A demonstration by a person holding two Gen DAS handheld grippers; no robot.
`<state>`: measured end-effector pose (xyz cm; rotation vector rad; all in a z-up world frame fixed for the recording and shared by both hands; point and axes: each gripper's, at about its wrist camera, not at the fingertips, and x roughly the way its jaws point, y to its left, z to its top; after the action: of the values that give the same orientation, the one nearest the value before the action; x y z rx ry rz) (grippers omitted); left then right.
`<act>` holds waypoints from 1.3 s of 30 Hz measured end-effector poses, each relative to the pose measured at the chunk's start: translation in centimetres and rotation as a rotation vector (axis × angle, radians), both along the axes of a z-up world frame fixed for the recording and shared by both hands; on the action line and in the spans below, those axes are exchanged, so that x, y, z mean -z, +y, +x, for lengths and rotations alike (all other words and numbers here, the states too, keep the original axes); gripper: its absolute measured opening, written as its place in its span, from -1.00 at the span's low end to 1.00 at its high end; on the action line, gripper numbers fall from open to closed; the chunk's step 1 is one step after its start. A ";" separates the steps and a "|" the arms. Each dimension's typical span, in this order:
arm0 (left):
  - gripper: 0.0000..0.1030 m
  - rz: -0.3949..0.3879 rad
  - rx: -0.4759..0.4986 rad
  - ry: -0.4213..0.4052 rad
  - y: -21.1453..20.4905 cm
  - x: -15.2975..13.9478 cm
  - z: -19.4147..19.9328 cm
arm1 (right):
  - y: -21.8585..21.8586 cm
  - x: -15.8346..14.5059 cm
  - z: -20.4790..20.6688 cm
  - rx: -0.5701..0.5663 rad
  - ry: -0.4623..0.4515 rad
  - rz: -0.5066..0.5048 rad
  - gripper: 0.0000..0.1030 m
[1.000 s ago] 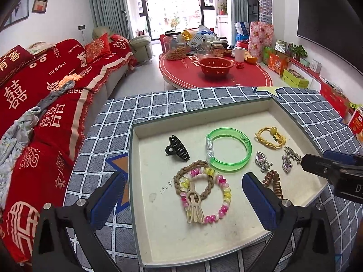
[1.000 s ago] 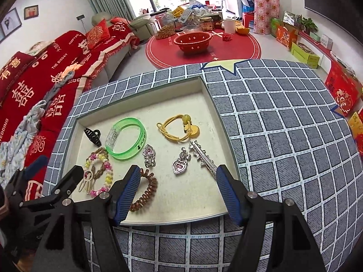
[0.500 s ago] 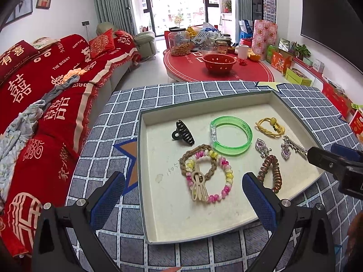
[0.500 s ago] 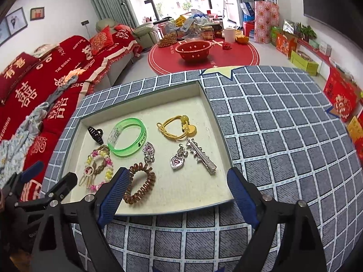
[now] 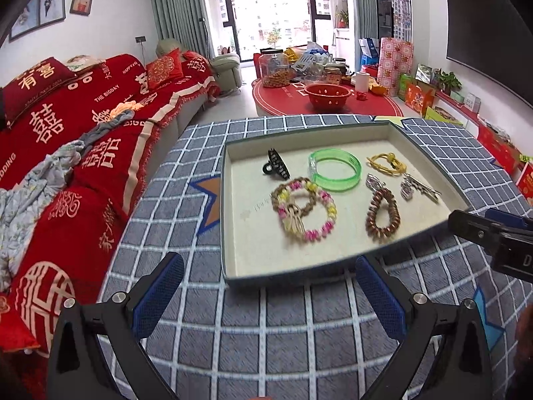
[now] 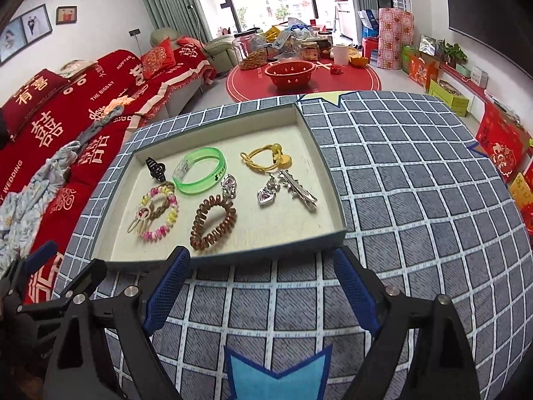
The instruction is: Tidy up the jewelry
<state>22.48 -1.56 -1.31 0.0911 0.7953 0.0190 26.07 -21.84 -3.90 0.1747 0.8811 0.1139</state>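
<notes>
Hovering over the checked cloth point(image 6: 416, 200) just short of the tray point(image 6: 334, 180), both tongs gape wide with nothing held: left gripper point(image 5: 268, 291), right gripper point(image 6: 261, 295). Jewelry all lies in the tray: black clip point(image 6: 156, 168), green bangle point(image 6: 199, 175), yellow tie point(image 6: 266, 160), bead bracelet point(image 6: 156, 213), brown coil tie point(image 6: 213, 221), heart charm point(image 6: 265, 195), silver clip point(image 6: 298, 190).

Both wrist cameras looked down and forward from just before the shallow grey-rimmed tray point(image 5: 226, 200) point(image 6: 336, 196). Each framed it mid-picture, sharing the red sofa point(image 5: 83, 126) point(image 6: 66, 106) at left.
</notes>
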 end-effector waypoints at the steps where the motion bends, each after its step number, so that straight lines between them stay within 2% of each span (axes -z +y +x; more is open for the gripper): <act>1: 1.00 -0.008 -0.005 -0.002 0.0 0.1 -0.5 | 0.0 0.0 -0.3 0.004 -0.004 -0.006 0.74; 7: 1.00 -0.010 -0.019 -0.014 -0.1 0.4 -2.5 | -0.4 -0.1 -2.3 0.025 -0.031 -0.030 0.74; 15: 1.00 -0.031 -0.050 -0.076 0.2 -0.4 -4.6 | 0.6 -0.9 -5.3 0.014 -0.136 -0.106 0.74; 19: 1.00 -0.041 -0.057 -0.081 0.4 -0.4 -4.8 | 1.4 -1.4 -6.0 -0.005 -0.172 -0.126 0.74; 39: 1.00 -0.067 -0.091 -0.047 1.2 0.3 -4.8 | 2.6 -1.5 -6.2 -0.020 -0.181 -0.135 0.74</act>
<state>17.64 -0.36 -1.63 -0.0091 0.7524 0.0800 19.83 -19.28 -2.40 0.0287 0.7071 0.0869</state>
